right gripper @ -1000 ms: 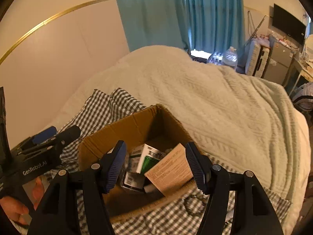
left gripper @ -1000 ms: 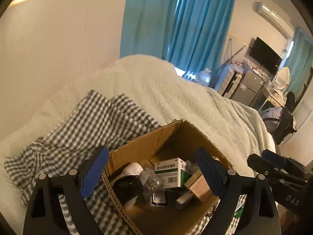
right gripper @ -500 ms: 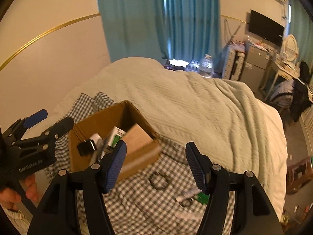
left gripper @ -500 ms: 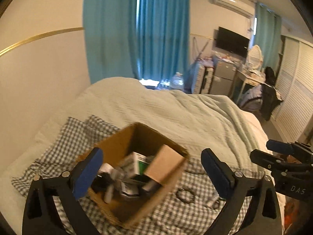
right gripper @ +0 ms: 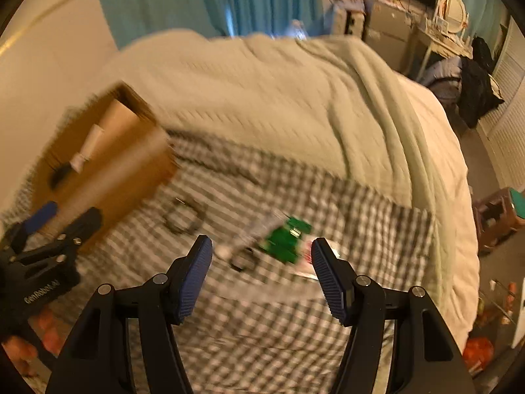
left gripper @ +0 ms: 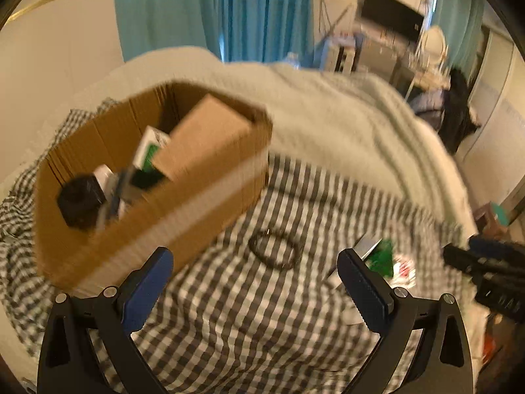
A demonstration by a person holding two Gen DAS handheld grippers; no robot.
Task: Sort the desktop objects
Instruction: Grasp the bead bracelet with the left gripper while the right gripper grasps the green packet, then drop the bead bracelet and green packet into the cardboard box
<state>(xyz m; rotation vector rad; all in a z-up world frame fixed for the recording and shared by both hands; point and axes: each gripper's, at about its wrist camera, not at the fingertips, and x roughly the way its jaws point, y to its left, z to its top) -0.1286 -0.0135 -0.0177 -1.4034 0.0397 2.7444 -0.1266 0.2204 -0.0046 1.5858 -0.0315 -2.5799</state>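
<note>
Both tongs, left (left gripper: 254, 279) & right (right gripper: 261, 271), are held wide, empty, over checked cloth (left gripper: 262, 312); cardboard box (left gripper: 157, 197) is seen nr bed's left edge.

A home bedroom: a bed (right gripper: 295, 105) under a pale knitted blanket (right gripper: 377, 124) and a checked cloth (left gripper: 262, 312), teal curtains (left gripper: 213, 13) behind it, with a wall television (left gripper: 390, 16), a cluttered dresser (right gripper: 387, 26) and louvered closet doors (right gripper: 505, 105).

The left gripper (left gripper: 254, 284) and right gripper (right gripper: 261, 279) both hang with fingers spread wide (nothing between them).
</note>
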